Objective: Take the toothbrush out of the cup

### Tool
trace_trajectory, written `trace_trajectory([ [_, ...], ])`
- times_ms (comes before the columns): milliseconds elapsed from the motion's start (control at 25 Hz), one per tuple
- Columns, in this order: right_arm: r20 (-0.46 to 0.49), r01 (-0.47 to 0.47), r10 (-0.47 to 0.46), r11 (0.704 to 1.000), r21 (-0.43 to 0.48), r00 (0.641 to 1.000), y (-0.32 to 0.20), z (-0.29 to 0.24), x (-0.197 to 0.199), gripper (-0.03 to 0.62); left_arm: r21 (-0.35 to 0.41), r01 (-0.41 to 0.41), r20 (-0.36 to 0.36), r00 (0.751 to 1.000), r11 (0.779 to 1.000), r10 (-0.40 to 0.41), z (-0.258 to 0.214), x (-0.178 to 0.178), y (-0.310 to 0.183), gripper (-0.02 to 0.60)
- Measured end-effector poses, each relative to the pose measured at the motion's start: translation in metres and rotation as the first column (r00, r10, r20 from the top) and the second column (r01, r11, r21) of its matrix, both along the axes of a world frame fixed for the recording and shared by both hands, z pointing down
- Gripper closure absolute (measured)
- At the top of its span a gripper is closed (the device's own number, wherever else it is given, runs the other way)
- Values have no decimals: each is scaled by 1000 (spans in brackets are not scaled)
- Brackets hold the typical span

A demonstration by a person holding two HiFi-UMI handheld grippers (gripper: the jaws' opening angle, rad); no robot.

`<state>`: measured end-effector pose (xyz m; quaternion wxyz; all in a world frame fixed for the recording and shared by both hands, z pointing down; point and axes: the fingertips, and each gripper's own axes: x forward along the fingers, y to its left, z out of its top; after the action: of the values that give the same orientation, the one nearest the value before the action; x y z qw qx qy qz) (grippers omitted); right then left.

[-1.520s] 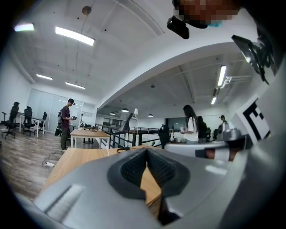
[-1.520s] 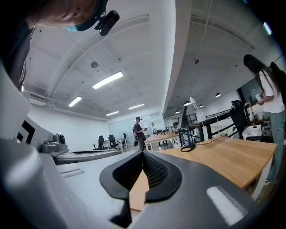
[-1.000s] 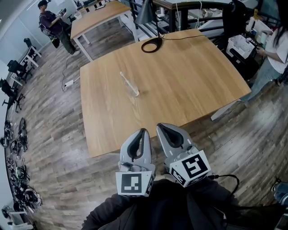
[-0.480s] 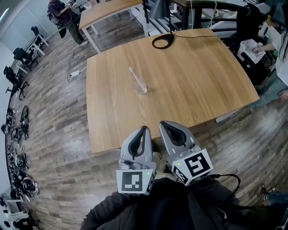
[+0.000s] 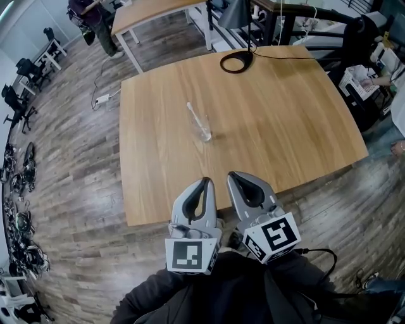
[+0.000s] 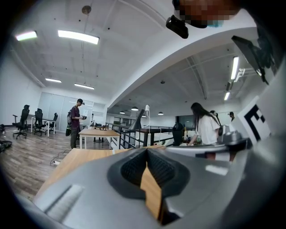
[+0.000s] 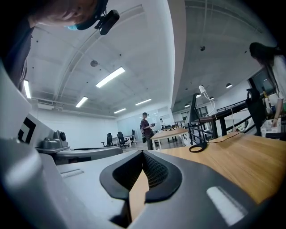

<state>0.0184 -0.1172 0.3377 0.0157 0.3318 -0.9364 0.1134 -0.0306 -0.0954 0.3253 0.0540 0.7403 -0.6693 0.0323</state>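
Observation:
A clear cup [image 5: 205, 133] stands near the middle of the wooden table [image 5: 278, 133], with a white toothbrush [image 5: 193, 114] leaning out of it toward the far left. My left gripper [image 5: 204, 183] and right gripper [image 5: 235, 176] hang side by side over the table's near edge, well short of the cup. Both have their jaws shut with nothing between them. In the left gripper view and the right gripper view the tips [image 6: 146, 154] [image 7: 143, 155] meet, and neither view shows the cup.
A black ring-shaped lamp base [image 5: 236, 61] with a cable sits at the table's far edge. Another table [image 5: 149, 9] stands beyond. A person [image 5: 92, 16] stands far left, another person [image 5: 395, 76] at the right. Chairs and cables [image 5: 19, 209] line the left floor.
Both grippers have advanced toward the table, so its near edge now lies under their tips. The cup and toothbrush sit closer to them in the head view. Jaws stay shut.

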Motion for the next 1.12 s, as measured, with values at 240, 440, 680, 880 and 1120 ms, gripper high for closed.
trace_trajectory([
  [240, -10, 15, -15, 1000, -22, 1000, -42, 11, -23, 592, -44, 31, -21, 999, 999, -32, 10, -23, -41, 574],
  [440, -27, 34, -35, 999, -34, 999, -80, 15, -45, 592, -48, 38, -30, 999, 998, -40, 16, -43, -80, 574],
  [680, -44, 51, -53, 998, -45, 998, -112, 18, -74, 592, -73, 38, -62, 997, 997, -42, 22, -66, -112, 574],
  [880, -68, 58, -61, 997, -47, 996, -123, 21, -98, 592, -65, 22, -101, 994, 998, -29, 27, -83, -123, 574],
  [1120, -94, 54, -57, 998, -39, 994, -138, 23, -126, 592, -57, 21, -133, 991, 998, -29, 30, -113, -139, 574],
])
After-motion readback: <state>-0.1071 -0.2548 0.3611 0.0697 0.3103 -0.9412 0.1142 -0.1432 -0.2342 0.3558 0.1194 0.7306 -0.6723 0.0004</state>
